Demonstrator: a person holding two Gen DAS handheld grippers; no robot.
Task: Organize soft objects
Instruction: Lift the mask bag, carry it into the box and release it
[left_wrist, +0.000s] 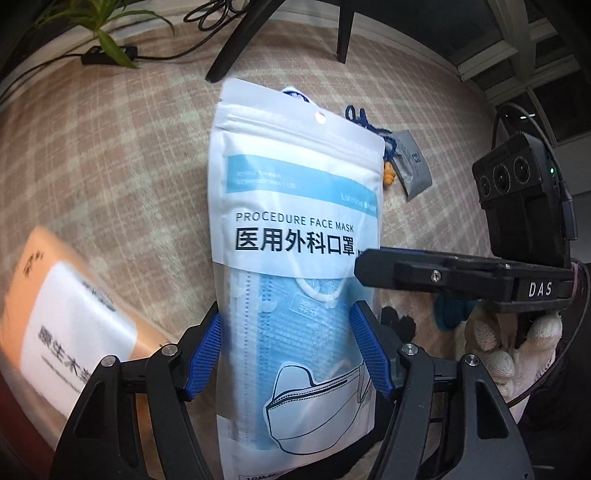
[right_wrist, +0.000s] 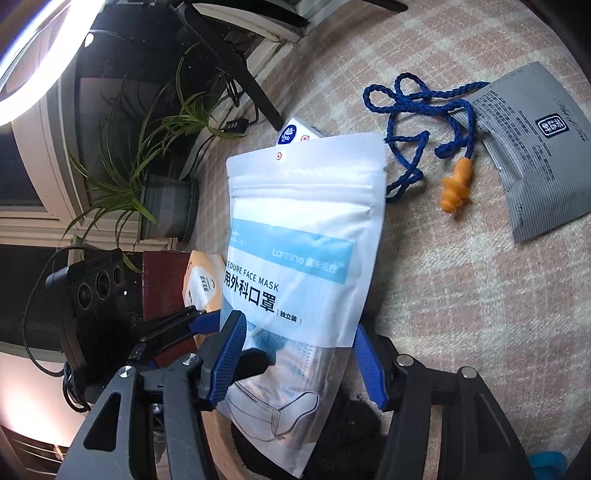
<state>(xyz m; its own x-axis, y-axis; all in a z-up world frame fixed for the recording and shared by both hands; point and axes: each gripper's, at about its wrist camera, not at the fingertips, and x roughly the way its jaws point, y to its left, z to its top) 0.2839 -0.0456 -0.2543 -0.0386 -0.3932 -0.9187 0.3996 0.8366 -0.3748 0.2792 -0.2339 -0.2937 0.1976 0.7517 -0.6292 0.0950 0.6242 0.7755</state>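
A white and blue face mask bag (left_wrist: 295, 229) stands on end between the blue pads of my left gripper (left_wrist: 286, 310), which press on its two side edges. The right gripper (left_wrist: 373, 271) comes in from the right, a finger over the bag's right edge. In the right wrist view the same bag (right_wrist: 306, 229) sits between the fingers of my right gripper (right_wrist: 297, 321). Its left pad overlaps the bag's edge and its right pad stands just beside the other edge, with no clear squeeze. The left gripper (right_wrist: 195, 321) reaches in from the left.
A checked beige cloth (right_wrist: 443, 314) covers the surface. On it lie a blue cord with an orange earplug (right_wrist: 456, 184), a grey sachet (right_wrist: 535, 147), an orange tissue pack (left_wrist: 74, 325), a white pack (right_wrist: 295, 131) behind the bag and a black fuzzy item (right_wrist: 354, 417). A potted plant (right_wrist: 166, 206) and tripod legs stand at the edge.
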